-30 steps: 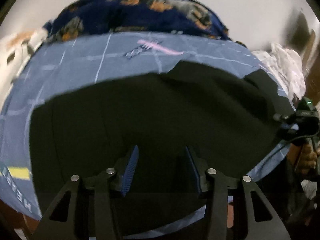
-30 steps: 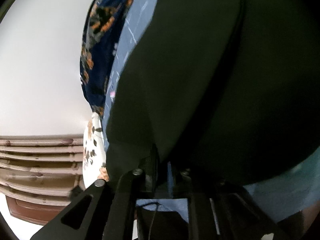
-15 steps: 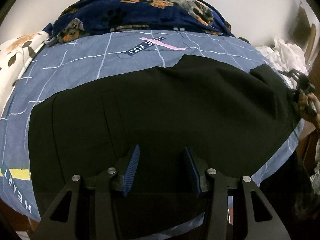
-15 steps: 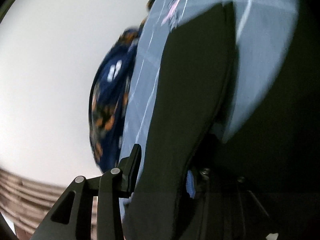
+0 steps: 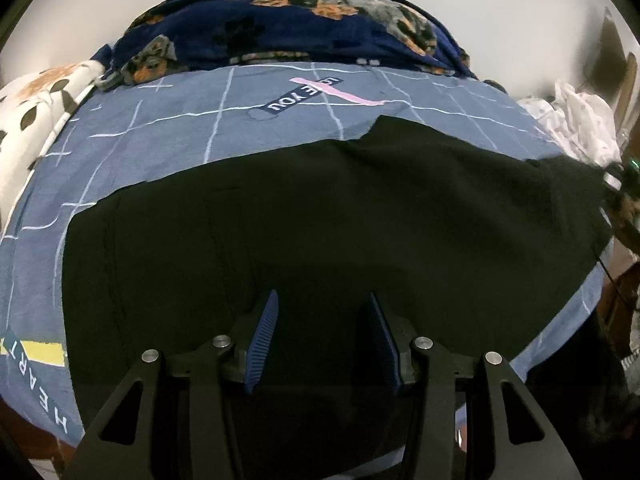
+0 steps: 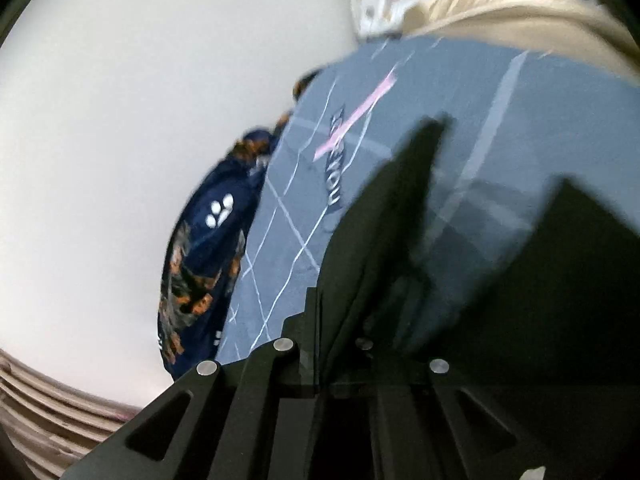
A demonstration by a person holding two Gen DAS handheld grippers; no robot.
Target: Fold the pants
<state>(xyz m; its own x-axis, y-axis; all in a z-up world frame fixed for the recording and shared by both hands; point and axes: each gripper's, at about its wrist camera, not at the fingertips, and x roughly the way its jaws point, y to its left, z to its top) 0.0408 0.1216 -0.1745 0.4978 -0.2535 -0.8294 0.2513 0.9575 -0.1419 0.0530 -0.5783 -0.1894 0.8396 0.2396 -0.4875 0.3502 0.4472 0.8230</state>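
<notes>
Black pants [image 6: 360, 280] hide the right hand-held gripper's [image 6: 324, 344] fingertips.

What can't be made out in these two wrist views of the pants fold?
- Right claw: its fingertips, in the right wrist view, are buried in black pants cloth; motion blur adds to it.
- Pants, left wrist view: near edge hidden behind the left claw frame; seams lost in the dark cloth.
- Right-hand end of the pants: squeezed at the fisheye rim, too small.
</notes>
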